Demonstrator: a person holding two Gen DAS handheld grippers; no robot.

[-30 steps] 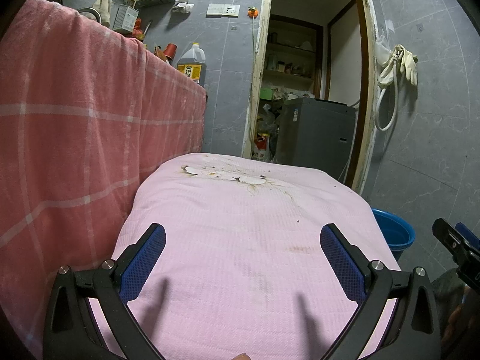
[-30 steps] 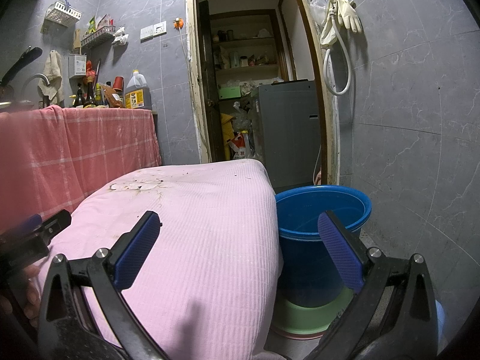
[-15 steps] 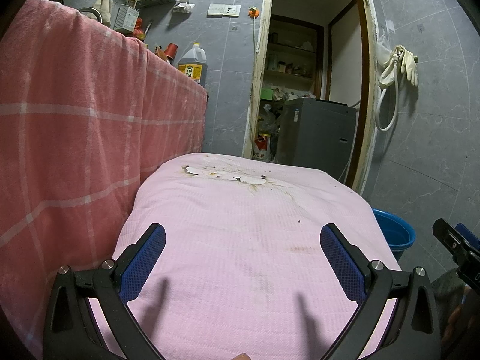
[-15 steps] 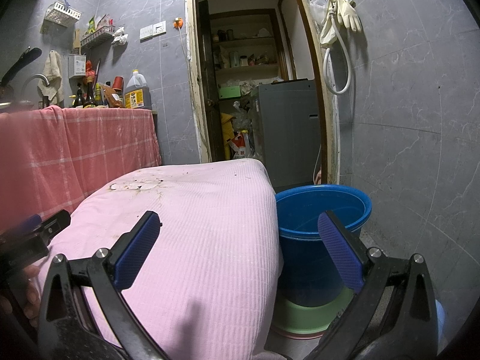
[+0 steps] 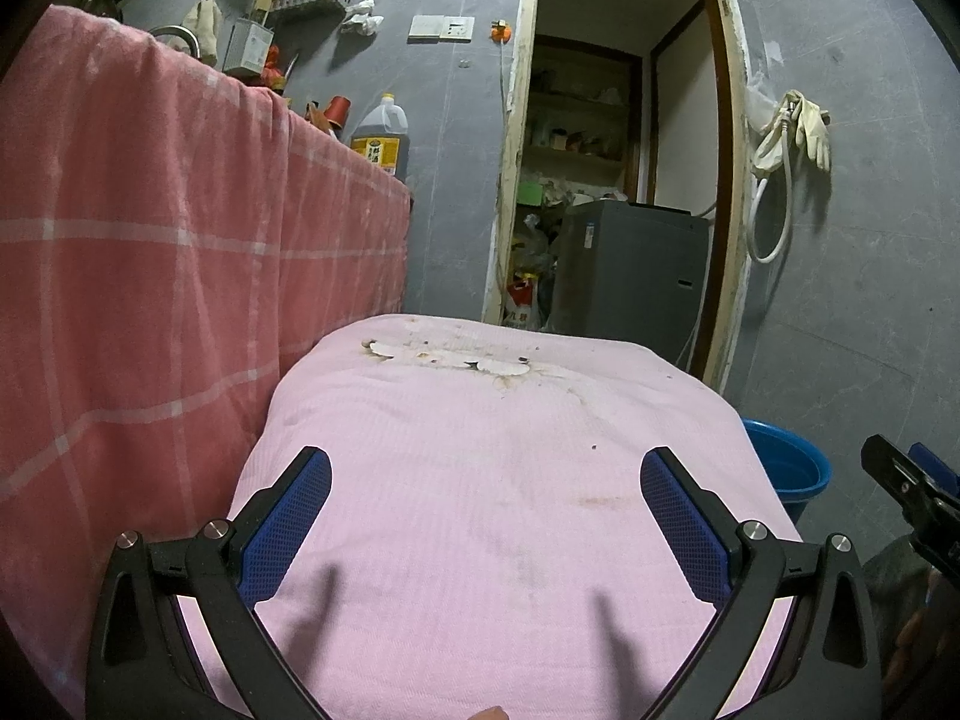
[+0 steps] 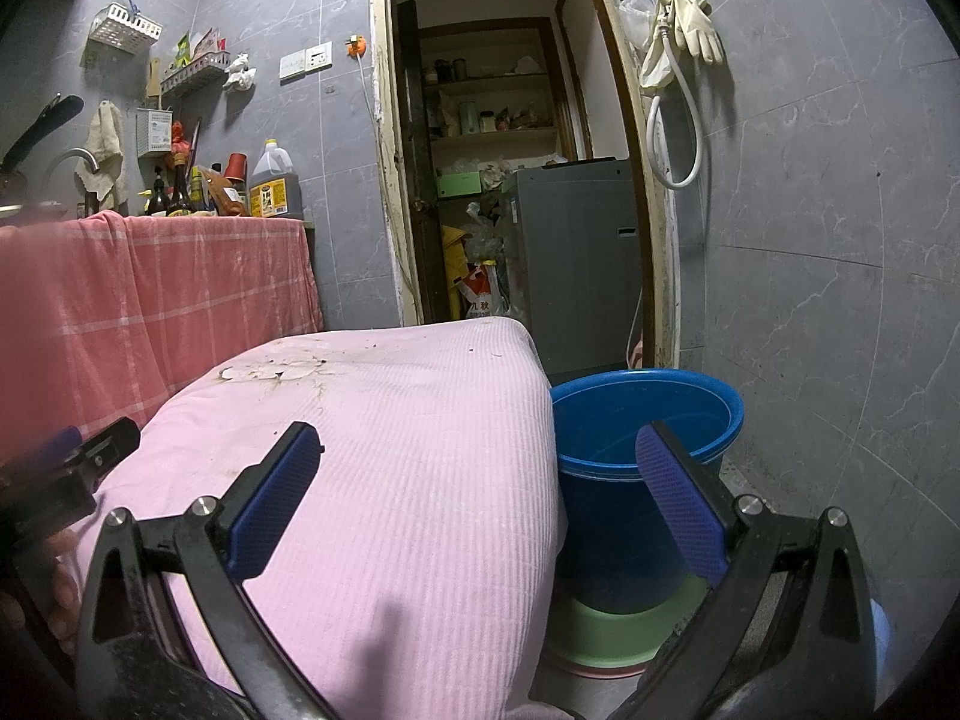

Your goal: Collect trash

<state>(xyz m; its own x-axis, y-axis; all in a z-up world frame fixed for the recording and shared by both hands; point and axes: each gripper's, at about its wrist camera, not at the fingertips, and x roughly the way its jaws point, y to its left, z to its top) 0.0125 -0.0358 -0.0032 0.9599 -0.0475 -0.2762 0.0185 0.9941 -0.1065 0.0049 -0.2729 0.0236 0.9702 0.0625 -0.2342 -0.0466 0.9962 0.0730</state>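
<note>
Pale scraps of trash (image 5: 456, 357) lie on the far part of a pink cloth-covered table (image 5: 480, 510); they also show in the right wrist view (image 6: 273, 371). A blue bucket (image 6: 645, 420) stands on the floor at the table's right side and shows in the left wrist view (image 5: 786, 462). My left gripper (image 5: 486, 468) is open and empty over the near part of the table. My right gripper (image 6: 480, 450) is open and empty at the table's right edge, with one finger in front of the bucket.
A counter draped in red checked cloth (image 5: 180, 240) stands on the left, with bottles and an oil jug (image 6: 275, 180) on it. An open doorway (image 6: 510, 180) with a grey appliance (image 6: 576, 252) lies ahead. A green basin (image 6: 624, 636) sits under the bucket.
</note>
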